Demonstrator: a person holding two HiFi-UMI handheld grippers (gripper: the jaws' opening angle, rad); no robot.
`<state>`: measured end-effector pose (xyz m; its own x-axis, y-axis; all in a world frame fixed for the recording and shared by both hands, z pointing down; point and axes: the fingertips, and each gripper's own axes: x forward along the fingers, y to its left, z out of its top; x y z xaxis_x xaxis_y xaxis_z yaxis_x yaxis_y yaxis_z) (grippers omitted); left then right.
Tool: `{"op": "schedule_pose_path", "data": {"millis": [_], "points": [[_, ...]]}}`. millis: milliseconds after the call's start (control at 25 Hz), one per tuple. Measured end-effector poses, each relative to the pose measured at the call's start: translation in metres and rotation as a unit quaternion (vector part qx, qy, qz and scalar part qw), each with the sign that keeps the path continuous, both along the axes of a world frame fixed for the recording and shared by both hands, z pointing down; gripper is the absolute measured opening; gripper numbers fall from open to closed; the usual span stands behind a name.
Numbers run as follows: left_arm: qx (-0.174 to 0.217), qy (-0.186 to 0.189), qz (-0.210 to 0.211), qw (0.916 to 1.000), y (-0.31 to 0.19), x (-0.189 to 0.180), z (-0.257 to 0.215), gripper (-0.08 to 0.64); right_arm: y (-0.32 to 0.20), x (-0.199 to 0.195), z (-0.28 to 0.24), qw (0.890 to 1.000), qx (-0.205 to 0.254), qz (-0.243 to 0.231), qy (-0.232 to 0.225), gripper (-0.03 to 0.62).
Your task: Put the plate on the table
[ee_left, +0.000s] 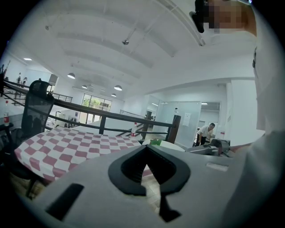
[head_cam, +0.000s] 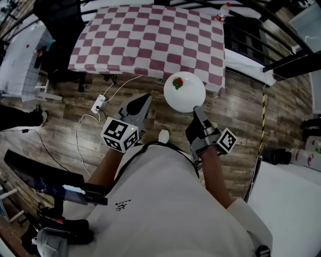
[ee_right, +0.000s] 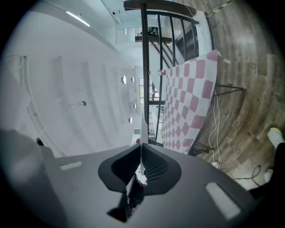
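The right gripper (head_cam: 196, 111) has its jaws closed tight on the near rim of the white plate (head_cam: 185, 94). In the right gripper view the rim runs edge-on as a thin white line straight up through the pinch, and the jaws leave only the plate's thickness between them. The plate stretches forward from the jaw tips, held in the air and roughly level. It carries a small red and green print on the half to the left of the jaws.

To the left of those jaws and at about the same reach, the left gripper (head_cam: 144, 99) has its jaws together at the tips with nothing between them. In its own view only a spade-shaped gap shows behind the meeting point. The plate's green print peeks up just beyond and slightly right of these tips, so the plate sits close beside them but apart from them.

Below both pairs of jaws lies the wooden floor (head_cam: 241, 113). A white shoe (head_cam: 164, 135) shows between the two grippers, and a power strip (head_cam: 98, 104) with its white cable lies off to the left of the left jaws.

Ahead of the jaws stands the bench (head_cam: 145, 35) under a red-and-white checked cloth. The plate hangs just short of its near edge, toward the right-hand corner, and is not resting on it. A bottle (head_cam: 222, 11) stands at the bench's far right corner, well beyond the plate.
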<state>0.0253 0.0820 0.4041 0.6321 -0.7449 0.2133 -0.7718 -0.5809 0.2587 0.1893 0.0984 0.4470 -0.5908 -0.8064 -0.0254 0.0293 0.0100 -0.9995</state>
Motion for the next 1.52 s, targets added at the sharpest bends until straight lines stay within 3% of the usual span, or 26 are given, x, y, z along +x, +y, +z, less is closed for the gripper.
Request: {"op": "schedule_pose_path", "data": {"millis": [400, 920, 1200, 1520], "points": [[-0.004, -0.004, -0.006, 1.0, -0.013, 0.033, 0.003, 0.002, -0.017, 0.035, 0.004, 1.0, 0.001, -0.008, 0.0, 0.018], [-0.011, 0.003, 0.005, 0.9999, -0.022, 0.044, 0.012, 0.002, -0.009, 0.057, 0.007, 1.0, -0.008, 0.019, 0.004, 0.017], [-0.016, 0.005, 0.025, 0.9996, -0.07, 0.038, 0.02, 0.002, -0.05, 0.051, 0.012, 0.999, -0.013, 0.035, 0.011, 0.017], [-0.007, -0.002, 0.039, 0.9992, -0.084, 0.037, 0.016, 0.002, -0.06, 0.046, 0.014, 0.999, -0.007, 0.047, 0.002, 0.018]]}}
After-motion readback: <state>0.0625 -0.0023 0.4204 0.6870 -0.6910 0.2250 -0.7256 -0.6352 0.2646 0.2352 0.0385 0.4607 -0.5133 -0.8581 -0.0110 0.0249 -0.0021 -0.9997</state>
